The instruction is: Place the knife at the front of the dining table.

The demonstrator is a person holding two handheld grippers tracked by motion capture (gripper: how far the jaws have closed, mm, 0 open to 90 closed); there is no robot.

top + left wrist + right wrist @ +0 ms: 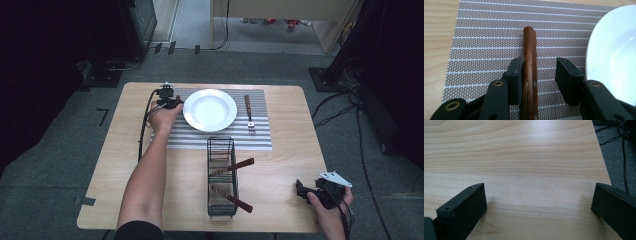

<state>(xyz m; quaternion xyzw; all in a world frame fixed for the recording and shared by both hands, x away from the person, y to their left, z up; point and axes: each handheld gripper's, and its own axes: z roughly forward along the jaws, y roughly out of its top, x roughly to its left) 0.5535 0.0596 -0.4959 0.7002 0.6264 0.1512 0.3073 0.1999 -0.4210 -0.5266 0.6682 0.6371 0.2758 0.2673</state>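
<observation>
A wooden-handled utensil (529, 47) lies on the striped placemat (486, 37), left of the white plate (614, 50). My left gripper (540, 63) stands open astride that handle: the handle rests against the left jaw, and the right jaw is well clear of it. From above, the left gripper (169, 101) sits at the plate's (210, 109) left edge. Near the table's front right corner my right gripper (300, 190) is held low, and its jaws (539, 192) stand wide open over bare wood with nothing between them.
A fork (248, 114) with a wooden handle lies on the placemat (220, 137) right of the plate. A black wire basket (221, 175) stands at the table's front middle with two wooden-handled utensils sticking out. The table edge (602, 157) runs close on the right.
</observation>
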